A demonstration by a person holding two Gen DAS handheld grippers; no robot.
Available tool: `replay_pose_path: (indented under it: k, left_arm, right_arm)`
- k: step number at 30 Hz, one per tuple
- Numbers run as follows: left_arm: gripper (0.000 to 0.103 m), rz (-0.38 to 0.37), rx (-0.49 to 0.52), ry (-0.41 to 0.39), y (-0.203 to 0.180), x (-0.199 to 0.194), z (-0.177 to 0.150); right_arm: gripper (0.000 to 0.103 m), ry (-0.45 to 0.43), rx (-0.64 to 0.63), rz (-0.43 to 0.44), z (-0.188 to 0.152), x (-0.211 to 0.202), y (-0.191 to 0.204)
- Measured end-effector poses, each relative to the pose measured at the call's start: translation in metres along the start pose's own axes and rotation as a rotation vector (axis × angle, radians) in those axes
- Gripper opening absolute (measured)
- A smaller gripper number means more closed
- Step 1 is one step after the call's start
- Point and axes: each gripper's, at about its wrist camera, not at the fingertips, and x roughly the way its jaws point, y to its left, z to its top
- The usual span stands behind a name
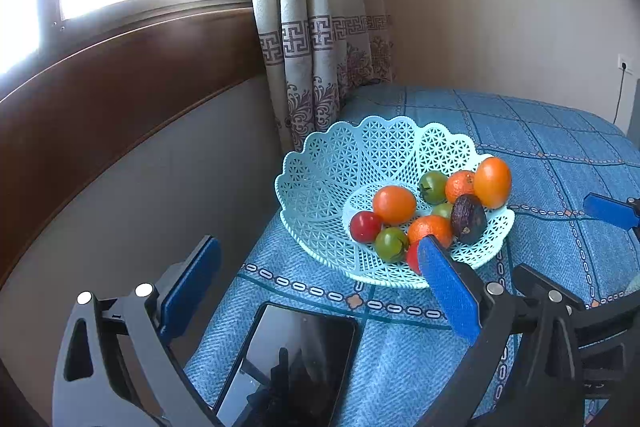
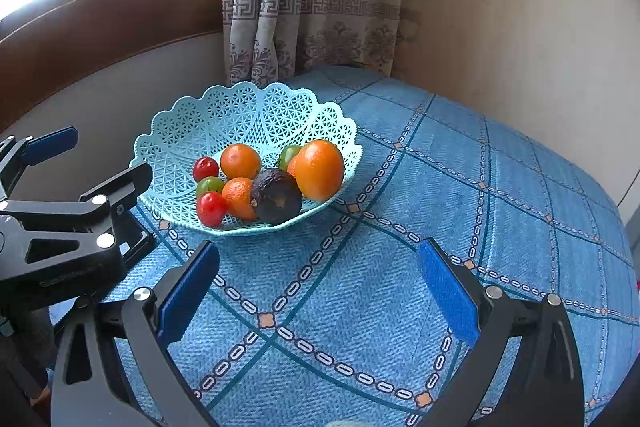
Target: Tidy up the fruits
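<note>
Right wrist view: fruits [image 2: 276, 201] all sit piled in the lattice basket [image 2: 176, 131] on the blue tablecloth [image 2: 480, 207]. Right gripper [image 2: 318, 291] and left gripper [image 1: 316, 287] both gape wide, empty, so sorting looks finished.

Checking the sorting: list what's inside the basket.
The basket holds orange fruits, red tomatoes, green tomatoes and one dark avocado. Anything beneath them is hidden.

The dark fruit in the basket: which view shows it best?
The right wrist view. There the dark fruit lies at the near rim of the basket, large and unblocked. The left wrist view shows it smaller, on the far right side, beside the fingertip of the left tool.
</note>
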Motion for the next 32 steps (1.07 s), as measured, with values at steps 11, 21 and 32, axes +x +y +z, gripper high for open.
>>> replay_pose_path:
  k: [11, 21, 32]
  left_arm:
    - [0.1, -0.001, 0.001, 0.001, -0.001, 0.001, 0.0]
    - [0.1, -0.001, 0.001, 0.001, 0.0, 0.001, 0.0]
    - [0.1, -0.011, 0.01, 0.005, -0.007, -0.003, -0.001]
  right_arm:
    - [0.098, -0.013, -0.027, -0.004, 0.0, -0.001, 0.005]
    - [0.098, -0.033, -0.04, -0.011, -0.001, -0.003, 0.007]
    - [0.098, 0.019, 0.005, -0.035, -0.007, 0.0, -0.009]
